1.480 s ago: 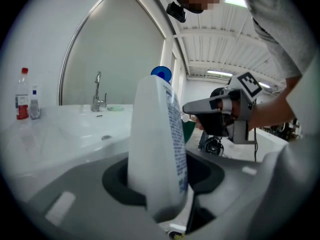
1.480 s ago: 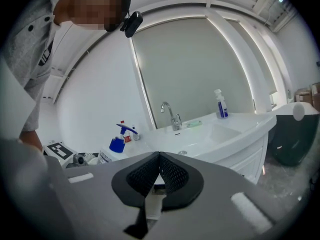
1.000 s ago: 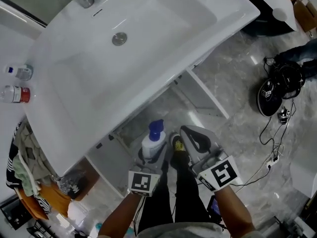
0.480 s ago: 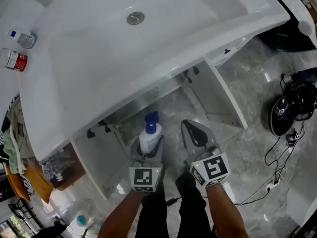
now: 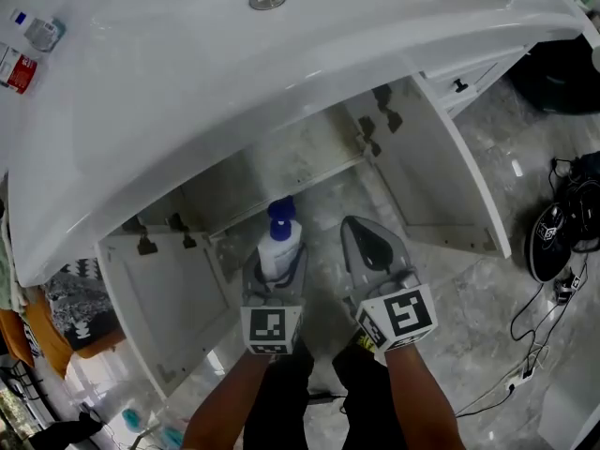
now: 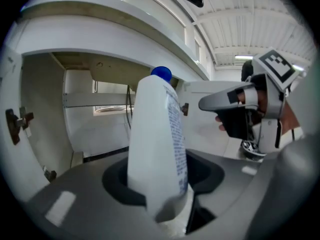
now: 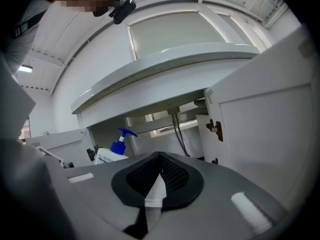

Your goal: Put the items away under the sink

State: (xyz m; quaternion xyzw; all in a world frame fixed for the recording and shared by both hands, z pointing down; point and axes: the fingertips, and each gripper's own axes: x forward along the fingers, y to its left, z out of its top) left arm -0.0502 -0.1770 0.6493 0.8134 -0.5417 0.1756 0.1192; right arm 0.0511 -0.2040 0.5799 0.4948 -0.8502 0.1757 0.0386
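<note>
A white pump bottle (image 5: 278, 245) with a blue cap stands upright in my left gripper (image 5: 275, 265), which is shut on its lower body (image 6: 155, 149). It hangs in front of the open cabinet (image 5: 281, 172) under the white sink (image 5: 187, 82). My right gripper (image 5: 367, 242) is beside it on the right, jaws drawn together. In the right gripper view a thin white piece (image 7: 154, 191) sits pinched between the black pads; I cannot tell what it is. The bottle (image 7: 111, 155) shows there at the left, and the right gripper (image 6: 220, 101) shows in the left gripper view.
Both cabinet doors stand open, the right door (image 5: 441, 176) and the left door (image 5: 159, 298). Pipes (image 7: 177, 129) hang inside the cabinet. Two small bottles (image 5: 14, 64) lie on the counter. A black helmet (image 5: 553, 237) with cables lies on the marble floor at the right.
Both grippers have sunk toward the floor in front of the cabinet, the bottle still held. The opening under the sink has come into fuller view.
</note>
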